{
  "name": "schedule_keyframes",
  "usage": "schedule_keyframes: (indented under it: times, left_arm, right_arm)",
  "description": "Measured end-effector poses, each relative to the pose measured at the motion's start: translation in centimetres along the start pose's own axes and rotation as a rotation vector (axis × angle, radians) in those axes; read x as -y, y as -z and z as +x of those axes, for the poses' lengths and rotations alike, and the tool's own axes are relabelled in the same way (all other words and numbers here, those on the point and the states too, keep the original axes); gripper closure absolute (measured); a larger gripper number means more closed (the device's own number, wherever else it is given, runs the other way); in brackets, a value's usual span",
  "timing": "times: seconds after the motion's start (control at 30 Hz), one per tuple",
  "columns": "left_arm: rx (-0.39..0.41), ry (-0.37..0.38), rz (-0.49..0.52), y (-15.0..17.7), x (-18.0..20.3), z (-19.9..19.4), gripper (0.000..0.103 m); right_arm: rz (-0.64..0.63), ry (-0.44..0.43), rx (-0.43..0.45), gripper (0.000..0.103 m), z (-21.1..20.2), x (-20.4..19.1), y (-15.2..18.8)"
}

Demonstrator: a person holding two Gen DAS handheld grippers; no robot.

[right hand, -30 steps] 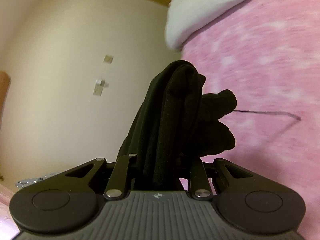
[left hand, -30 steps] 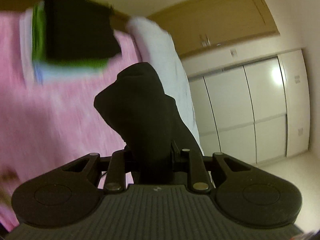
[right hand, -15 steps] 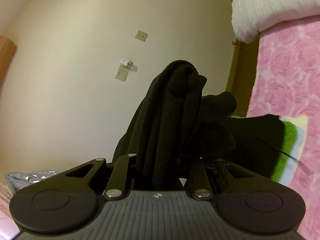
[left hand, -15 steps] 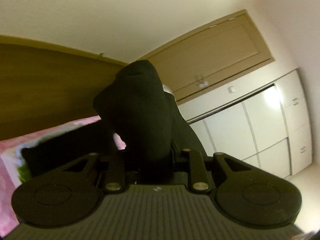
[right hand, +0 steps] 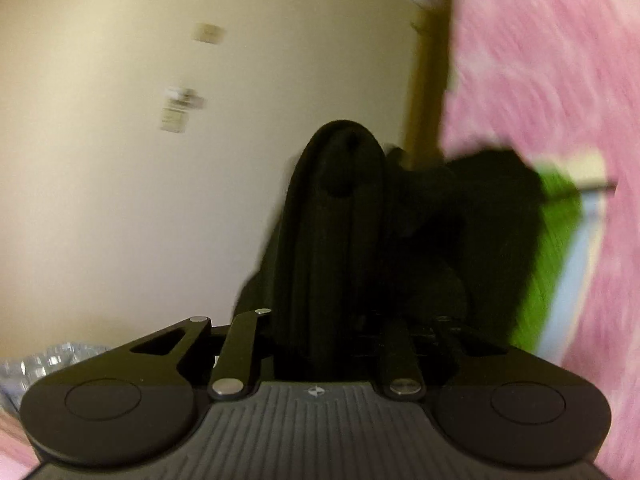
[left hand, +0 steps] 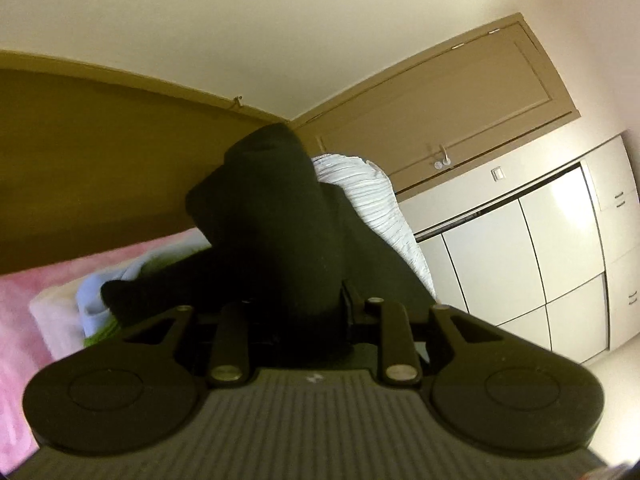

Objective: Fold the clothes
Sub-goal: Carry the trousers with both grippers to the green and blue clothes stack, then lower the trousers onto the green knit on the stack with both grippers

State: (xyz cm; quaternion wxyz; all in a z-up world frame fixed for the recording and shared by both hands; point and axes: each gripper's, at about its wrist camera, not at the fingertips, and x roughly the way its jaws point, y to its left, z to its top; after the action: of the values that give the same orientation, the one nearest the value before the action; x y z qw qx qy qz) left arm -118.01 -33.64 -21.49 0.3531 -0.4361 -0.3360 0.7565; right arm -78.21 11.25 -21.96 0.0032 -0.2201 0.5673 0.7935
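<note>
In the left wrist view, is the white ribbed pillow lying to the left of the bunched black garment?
No, the white ribbed pillow shows to the right of the bunched black garment, against the brown door.

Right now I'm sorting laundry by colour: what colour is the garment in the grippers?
Black garment; clearest in the left wrist view.

Both tongs, L (left hand: 280,240) & R (right hand: 340,224), clamped on black cloth (left hand: 288,208), angled slightly down.
</note>
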Motion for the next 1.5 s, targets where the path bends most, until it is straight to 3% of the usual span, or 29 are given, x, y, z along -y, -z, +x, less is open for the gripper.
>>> schedule_keyframes:
  times: [0.1,0.23,0.27,0.4,0.57,0.63,0.73,0.8,0.9,1.07,1.23,1.37,1.5]
  left_arm:
    - [-0.019,-0.031,-0.057,0.8,-2.3,1.3,0.074]
    - [-0.043,-0.051,-0.016,0.4,-1.3,1.6,0.068]
    - [-0.056,-0.064,-0.001,0.1,-0.7,1.7,0.070]
    - [-0.073,-0.132,0.050,0.1,1.9,0.3,0.070]
    - [-0.054,-0.237,0.102,0.9,4.9,-2.6,0.070]
    - [-0.045,-0.271,0.145,1.0,6.4,-3.4,0.070]
    - [-0.043,-0.263,0.251,1.2,9.1,-3.4,0.070]
    - [-0.059,-0.236,0.321,1.4,10.5,-2.3,0.070]
    - [-0.145,-0.260,0.321,2.7,10.4,1.8,0.072]
    - [-0.162,-0.270,0.318,3.6,10.3,3.6,0.073]
    - [-0.164,-0.281,0.331,4.0,11.1,3.7,0.073]
    - [-0.184,-0.247,0.379,4.5,15.0,3.4,0.071]
    - [-0.228,-0.271,0.521,6.0,17.5,4.1,0.062]
  right_arm:
    - [-0.003,0.024,-0.004,0.078,-0.1,0.8,0.0]
    - [0.058,0.069,-0.036,0.072,0.6,3.0,0.3]
    - [0.058,0.065,-0.025,0.063,0.0,2.8,0.5]
    - [0.047,0.139,0.000,0.047,-1.8,1.1,0.5]
    - [0.030,0.248,0.073,0.035,-4.8,-0.8,0.4]
    - [0.003,0.323,0.131,0.034,-6.0,-1.6,0.1]
    - [-0.048,0.396,0.182,0.051,-7.3,-2.2,0.0]
    - [-0.053,0.411,0.180,0.063,-7.1,-1.8,0.1]
    - [-0.031,0.413,0.151,0.064,-5.7,-0.8,0.3]
    - [0.103,0.289,0.224,0.060,-8.3,0.5,1.5]
    - [0.533,0.158,0.329,0.059,-12.4,8.2,2.8]
    - [0.888,0.012,0.356,0.059,-9.9,14.7,4.2]
    - [0.979,-0.028,0.377,0.059,-7.4,17.2,4.1]
